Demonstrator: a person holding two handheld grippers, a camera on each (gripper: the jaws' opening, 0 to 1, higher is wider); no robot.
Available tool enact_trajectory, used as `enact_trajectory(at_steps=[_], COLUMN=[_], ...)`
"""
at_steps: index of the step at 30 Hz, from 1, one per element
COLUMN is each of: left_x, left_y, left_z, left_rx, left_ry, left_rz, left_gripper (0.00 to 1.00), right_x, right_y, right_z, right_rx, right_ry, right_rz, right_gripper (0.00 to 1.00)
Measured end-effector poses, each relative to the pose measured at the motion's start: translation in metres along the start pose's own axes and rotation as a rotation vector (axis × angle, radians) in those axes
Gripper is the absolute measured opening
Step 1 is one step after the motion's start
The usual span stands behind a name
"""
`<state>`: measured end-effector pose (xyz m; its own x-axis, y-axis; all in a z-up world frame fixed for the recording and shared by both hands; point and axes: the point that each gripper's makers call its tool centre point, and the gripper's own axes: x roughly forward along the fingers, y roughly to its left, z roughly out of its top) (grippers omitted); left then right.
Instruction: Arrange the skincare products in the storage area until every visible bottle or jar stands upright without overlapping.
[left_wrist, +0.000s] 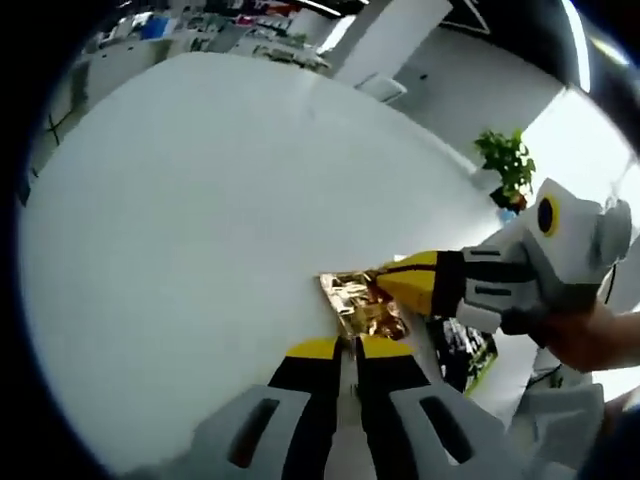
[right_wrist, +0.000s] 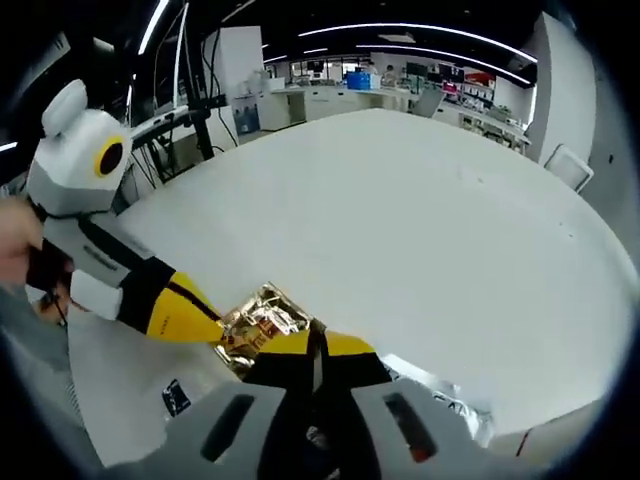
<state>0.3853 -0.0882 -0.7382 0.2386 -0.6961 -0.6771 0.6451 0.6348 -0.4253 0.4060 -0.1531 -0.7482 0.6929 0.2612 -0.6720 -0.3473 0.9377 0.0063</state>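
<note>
A crinkled gold foil sachet sits over the white table, between both grippers. In the left gripper view, my left gripper has its yellow-tipped jaws shut on the sachet's near edge. My right gripper comes in from the right, jaws together on the sachet's far corner. The right gripper view shows my right gripper shut at the sachet's edge. There my left gripper reaches in from the left and pinches the opposite side.
A dark packet with green print lies to the right of the sachet. A silvery packet lies by the table's near edge, and a small black item lies low on the left. The broad white table stretches away. A potted plant stands beyond it.
</note>
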Motion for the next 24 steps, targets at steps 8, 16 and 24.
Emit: enact_trajectory(at_steps=[8, 16, 24], left_x=[0.005, 0.029, 0.030], left_y=[-0.015, -0.018, -0.015], left_z=[0.020, 0.017, 0.014], left_rx=[0.403, 0.632, 0.586], left_ry=[-0.003, 0.070, 0.073], left_rz=[0.013, 0.029, 0.051], left_gripper=[0.11, 0.15, 0.16], right_x=[0.000, 0.001, 0.001], right_y=[0.000, 0.001, 0.001], right_z=[0.001, 0.001, 0.003], right_rx=[-0.028, -0.096, -0.171], right_ry=[-0.003, 0.007, 0.000], right_rz=[0.009, 0.021, 0.019], right_gripper=[0.03, 0.03, 0.07])
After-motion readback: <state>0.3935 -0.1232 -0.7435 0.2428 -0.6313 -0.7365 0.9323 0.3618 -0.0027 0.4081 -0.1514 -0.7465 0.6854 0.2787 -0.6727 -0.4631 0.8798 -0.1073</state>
